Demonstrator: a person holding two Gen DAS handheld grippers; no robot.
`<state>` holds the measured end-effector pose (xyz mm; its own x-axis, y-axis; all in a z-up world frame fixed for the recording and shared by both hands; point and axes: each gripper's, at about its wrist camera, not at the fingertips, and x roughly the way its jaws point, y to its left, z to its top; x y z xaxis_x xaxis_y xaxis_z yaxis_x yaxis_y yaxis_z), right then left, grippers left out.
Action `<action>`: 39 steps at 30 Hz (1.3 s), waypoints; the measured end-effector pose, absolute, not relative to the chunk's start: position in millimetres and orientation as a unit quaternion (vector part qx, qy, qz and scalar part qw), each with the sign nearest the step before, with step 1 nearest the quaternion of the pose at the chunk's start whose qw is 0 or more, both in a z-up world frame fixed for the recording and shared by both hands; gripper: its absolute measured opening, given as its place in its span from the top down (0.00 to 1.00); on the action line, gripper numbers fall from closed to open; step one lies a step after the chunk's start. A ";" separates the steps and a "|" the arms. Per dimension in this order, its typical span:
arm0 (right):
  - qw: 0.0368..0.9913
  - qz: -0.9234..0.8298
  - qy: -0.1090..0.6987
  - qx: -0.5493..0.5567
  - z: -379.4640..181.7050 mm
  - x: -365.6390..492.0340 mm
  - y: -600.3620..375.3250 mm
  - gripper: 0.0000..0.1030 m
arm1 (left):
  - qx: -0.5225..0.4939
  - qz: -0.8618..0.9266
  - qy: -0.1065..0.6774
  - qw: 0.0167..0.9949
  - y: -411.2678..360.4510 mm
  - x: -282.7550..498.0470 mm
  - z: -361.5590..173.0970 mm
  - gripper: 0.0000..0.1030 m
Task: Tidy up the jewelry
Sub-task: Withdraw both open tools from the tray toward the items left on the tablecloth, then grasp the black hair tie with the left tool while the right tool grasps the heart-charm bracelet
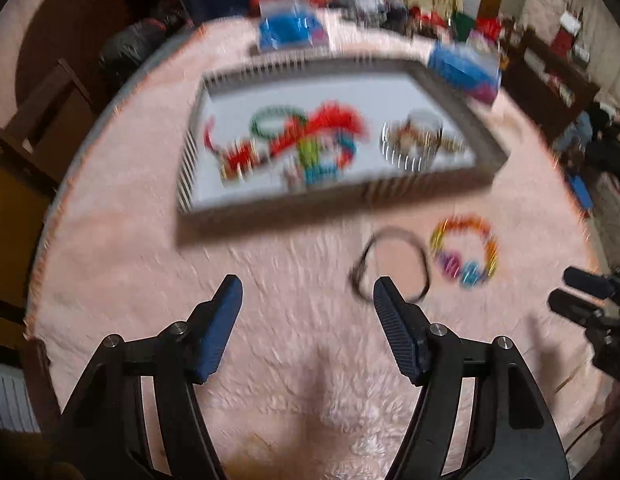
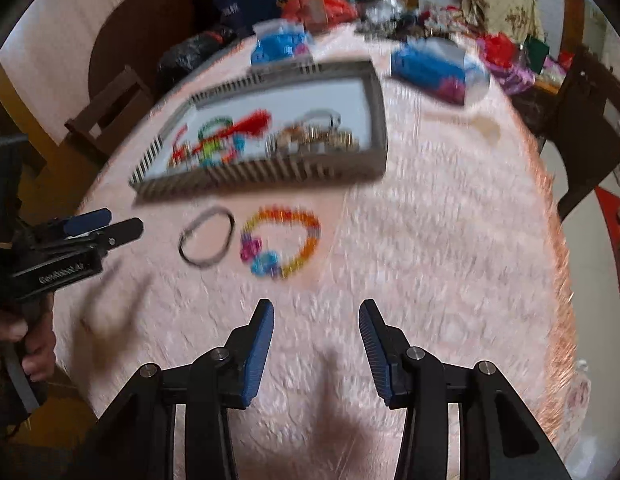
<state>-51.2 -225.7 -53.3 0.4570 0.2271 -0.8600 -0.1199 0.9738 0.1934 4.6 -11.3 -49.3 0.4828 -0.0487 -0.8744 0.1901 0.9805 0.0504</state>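
Observation:
A grey slatted tray with a white floor sits on the pink fluffy table cover. It holds a tangle of red, green and blue bracelets and a heap of silver and gold bangles. In front of the tray lie a thin black ring bracelet and a rainbow bead bracelet. My left gripper is open and empty, just left of the black bracelet. My right gripper is open and empty, nearer than the bead bracelet.
Two blue packs lie behind the tray; they also show in the right wrist view. Clutter piles up at the far table edge. A wooden chair stands left. All frames are motion-blurred.

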 end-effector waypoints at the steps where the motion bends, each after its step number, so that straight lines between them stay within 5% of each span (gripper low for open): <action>1: 0.849 0.101 0.517 0.048 -59.5 -53.0 -225.1 0.59 | 0.078 -0.064 0.510 0.854 -13.0 3.1 -58.0 0.34; 6: 0.838 0.092 0.537 0.027 -86.4 -63.0 -225.2 0.57 | 0.094 -0.065 0.536 0.836 -17.3 -0.4 -87.8 0.34; 9: 0.842 0.086 0.532 0.005 -89.4 -68.4 -221.2 0.46 | 0.080 -0.065 0.539 0.836 -11.9 -2.6 -92.7 0.31; 11: 0.843 0.083 0.532 -0.009 -93.8 -72.5 -216.5 0.10 | 0.050 -0.069 0.542 0.836 -3.0 -2.2 -94.7 0.22; 12: 0.840 0.077 0.536 -0.017 -98.1 -73.9 -214.2 0.00 | 0.038 -0.068 0.543 0.836 1.9 -2.8 -95.9 0.21; 22: 0.864 0.045 0.501 -0.021 -105.5 -93.1 -212.2 0.00 | 0.027 -0.140 0.530 0.836 -12.3 20.6 -78.3 0.22; 24: 0.864 0.043 0.502 -0.021 -104.8 -93.1 -212.1 0.00 | 0.040 -0.146 0.528 0.836 -20.5 29.8 -78.6 0.29; 26: 0.863 0.040 0.503 -0.020 -104.5 -92.4 -211.4 0.00 | 0.045 -0.147 0.534 0.832 -25.2 36.8 -82.0 0.48; 30: 0.862 0.038 0.505 -0.018 -104.3 -94.0 -212.0 0.00 | 0.068 -0.141 0.528 0.835 -27.8 39.6 -86.9 0.61; 33: 0.861 0.038 0.507 -0.019 -104.3 -93.9 -212.0 0.00 | 0.052 -0.160 0.529 0.832 -21.0 34.8 -86.5 0.91; 39: 0.864 0.047 0.501 0.006 -95.3 -85.1 -217.2 0.11 | 0.017 -0.191 0.522 0.831 -4.3 18.7 -82.0 0.91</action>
<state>-85.1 -217.2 -95.3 0.4930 0.0863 -0.8658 -0.0748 0.9956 0.0566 18.7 -4.3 -82.0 0.3816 -0.2992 -0.8746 0.3350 0.9266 -0.1709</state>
